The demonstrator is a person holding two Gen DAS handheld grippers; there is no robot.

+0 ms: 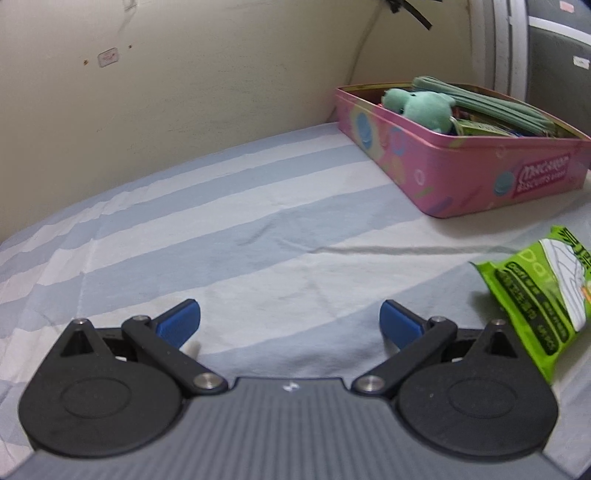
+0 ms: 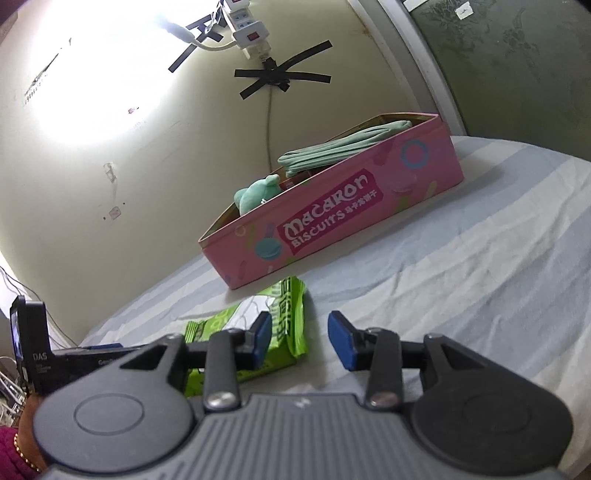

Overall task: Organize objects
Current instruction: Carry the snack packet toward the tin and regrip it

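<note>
A pink Macaron Biscuits tin [image 1: 465, 173] stands open on the striped bed sheet, at the far right in the left wrist view and ahead in the right wrist view [image 2: 332, 225]. It holds a teal plush toy [image 1: 421, 105] [image 2: 255, 194], a folded green cloth [image 1: 491, 101] [image 2: 343, 149] and small packets. A green snack packet [image 1: 535, 295] [image 2: 258, 325] lies flat on the sheet in front of the tin. My left gripper [image 1: 290, 321] is open and empty, left of the packet. My right gripper [image 2: 299, 336] is open, its left finger over the packet's right edge.
The bed sheet [image 1: 221, 240] has blue and white stripes. A cream wall [image 1: 184, 92] runs along the far side, with a taped power strip and cable [image 2: 251, 33]. A dark door or panel [image 2: 517, 66] is at the right. The left hand-held device [image 2: 33, 350] shows at the right wrist view's left edge.
</note>
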